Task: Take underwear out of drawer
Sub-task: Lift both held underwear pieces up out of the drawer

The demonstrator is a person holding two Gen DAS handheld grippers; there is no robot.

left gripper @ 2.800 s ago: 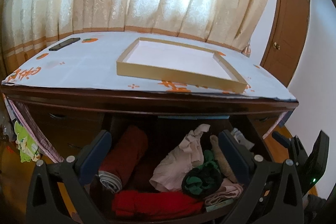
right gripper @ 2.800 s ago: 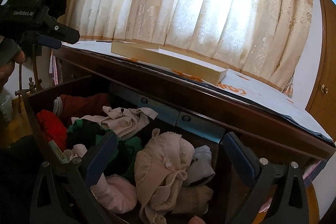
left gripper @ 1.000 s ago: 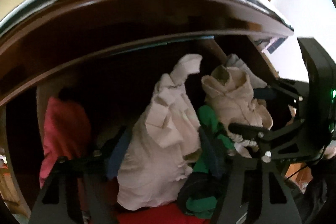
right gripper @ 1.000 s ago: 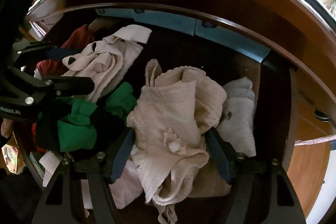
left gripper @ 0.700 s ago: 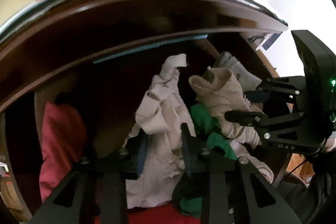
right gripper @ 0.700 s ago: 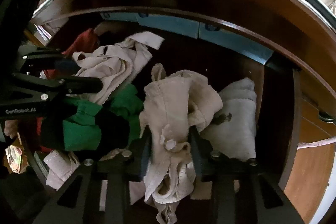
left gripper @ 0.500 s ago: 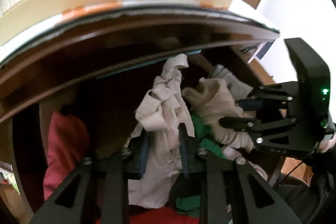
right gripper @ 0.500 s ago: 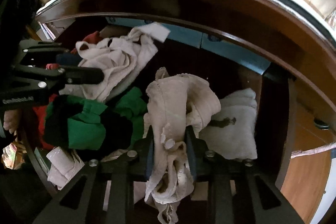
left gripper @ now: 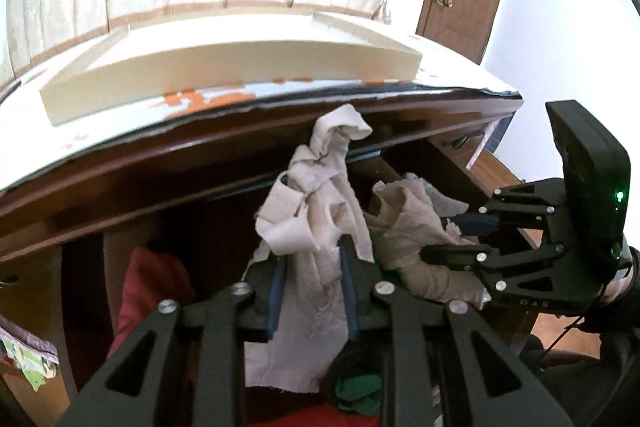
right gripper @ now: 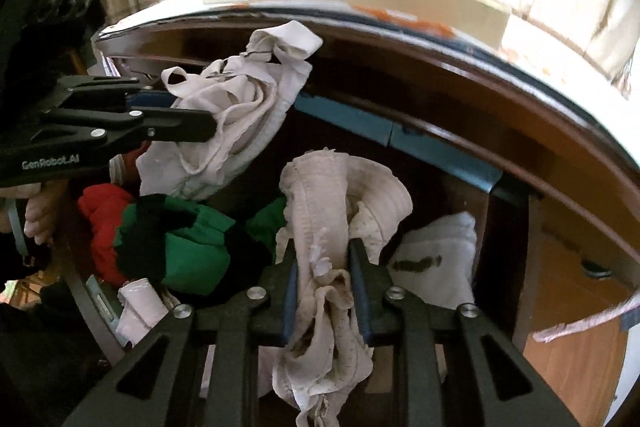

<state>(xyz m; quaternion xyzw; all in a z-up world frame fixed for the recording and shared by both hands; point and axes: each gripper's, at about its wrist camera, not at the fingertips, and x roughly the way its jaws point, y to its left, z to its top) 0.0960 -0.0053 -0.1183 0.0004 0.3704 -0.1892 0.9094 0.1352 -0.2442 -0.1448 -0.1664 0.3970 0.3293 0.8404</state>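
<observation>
My left gripper (left gripper: 310, 281) clamped on pale grey underwear (left gripper: 316, 203), my right gripper (right gripper: 324, 289) clamped on cream underwear (right gripper: 340, 195). Both pieces hang up above drawer (right gripper: 512, 251), bunched in middle so they lift free. Green clothes (right gripper: 188, 251) in drawer underneath. Tray (left gripper: 224, 67) waits on worktop (left gripper: 448, 63).

The right gripper (right gripper: 322, 291) clamps a beige lace-trimmed underwear (right gripper: 340, 203) between its fingers; up and left of them, the left gripper (right gripper: 176, 115) pinches a pale underwear (right gripper: 232, 107) above the drawer (right gripper: 508, 227)
</observation>
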